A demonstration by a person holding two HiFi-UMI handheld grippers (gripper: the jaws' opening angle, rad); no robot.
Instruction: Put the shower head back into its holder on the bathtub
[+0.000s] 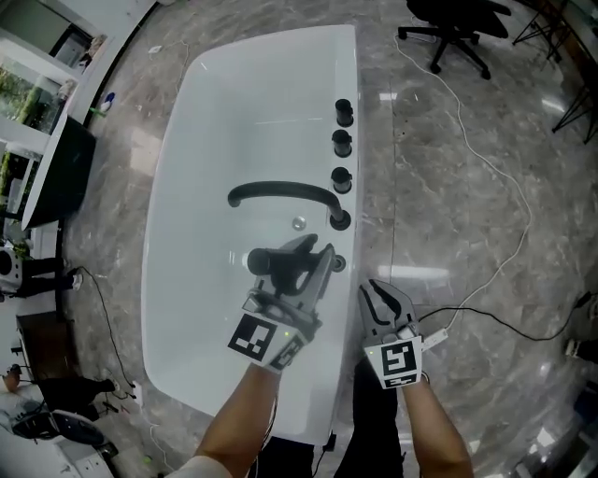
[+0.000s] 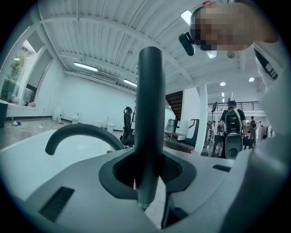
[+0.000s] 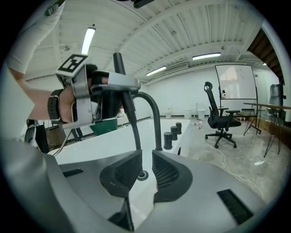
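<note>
The shower head (image 1: 269, 262) is a dark grey wand, and my left gripper (image 1: 301, 260) is shut on it above the white bathtub (image 1: 215, 140). In the left gripper view the wand (image 2: 149, 113) stands upright between the jaws, its lower tip just past them. The holder (image 1: 338, 264) is a small dark ring on the tub's right rim, close to the right of the wand. My right gripper (image 1: 381, 297) hovers by that rim, open a little and holding nothing. Through its gap I see the holder ring (image 3: 142, 175), with the wand (image 3: 129, 109) slanting down toward it from the left gripper (image 3: 104, 98).
A black curved spout (image 1: 280, 191) arches over the tub, with three black knobs (image 1: 342, 143) along the right rim. A white cable (image 1: 486, 168) trails over the marble floor. An office chair (image 1: 458, 28) stands beyond, and a dark cabinet (image 1: 56, 173) lies left of the tub.
</note>
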